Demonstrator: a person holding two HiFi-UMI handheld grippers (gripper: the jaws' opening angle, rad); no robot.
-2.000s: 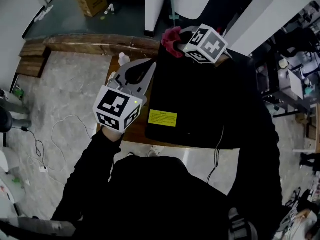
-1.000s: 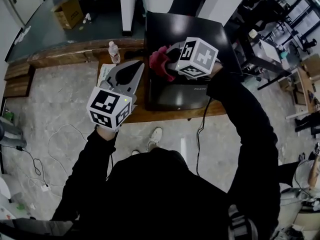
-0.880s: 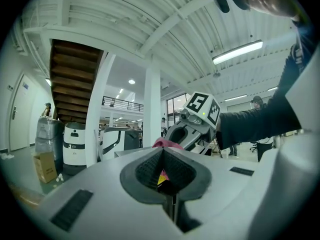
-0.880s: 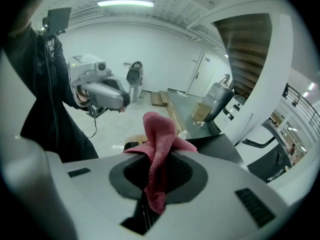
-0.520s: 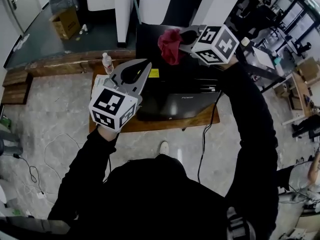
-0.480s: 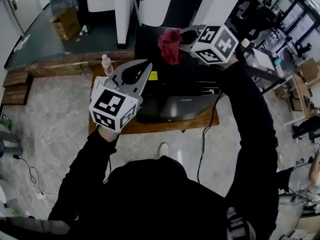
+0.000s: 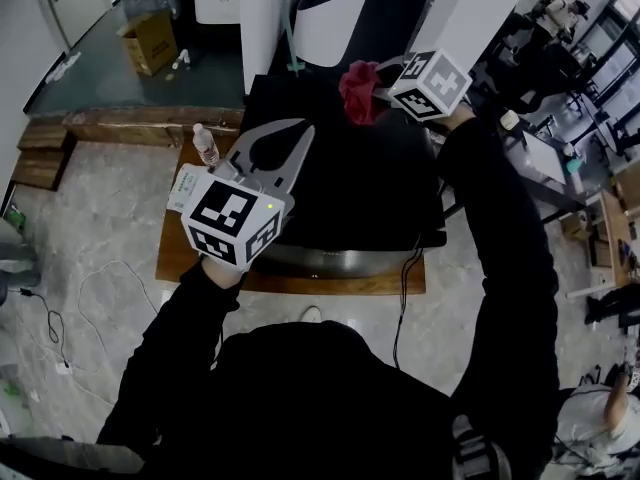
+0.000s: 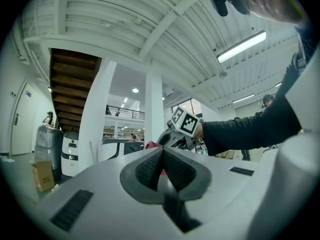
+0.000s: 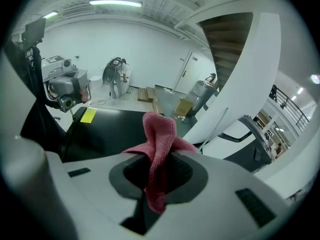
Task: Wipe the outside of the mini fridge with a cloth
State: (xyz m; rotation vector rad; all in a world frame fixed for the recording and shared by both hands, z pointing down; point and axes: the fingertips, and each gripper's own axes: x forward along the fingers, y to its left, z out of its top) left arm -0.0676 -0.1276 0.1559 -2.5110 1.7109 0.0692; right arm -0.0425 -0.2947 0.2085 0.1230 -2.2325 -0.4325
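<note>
The black mini fridge (image 7: 350, 183) stands on a low wooden table (image 7: 195, 268), and I look down on its top. My right gripper (image 7: 378, 76) is at the fridge's far edge, shut on a red cloth (image 7: 358, 88). In the right gripper view the cloth (image 9: 159, 139) sticks up, bunched between the jaws, with the fridge top (image 9: 115, 129) and its yellow label (image 9: 88, 115) beyond. I cannot tell whether the cloth touches the fridge. My left gripper (image 7: 303, 131) hangs shut and empty over the fridge's left side. Its own view shows the left gripper (image 8: 162, 151) with the jaws together.
A water bottle (image 7: 205, 146) and a small green-white packet (image 7: 185, 186) lie on the table left of the fridge. A black cable (image 7: 405, 298) drops from the fridge's front right. White machines (image 7: 330, 8) and a cardboard box (image 7: 150, 40) stand behind.
The right gripper has carried the cloth away from me, from the fridge's near part to its far edge. The left gripper has stayed shut at the left side. My head view shifted.
</note>
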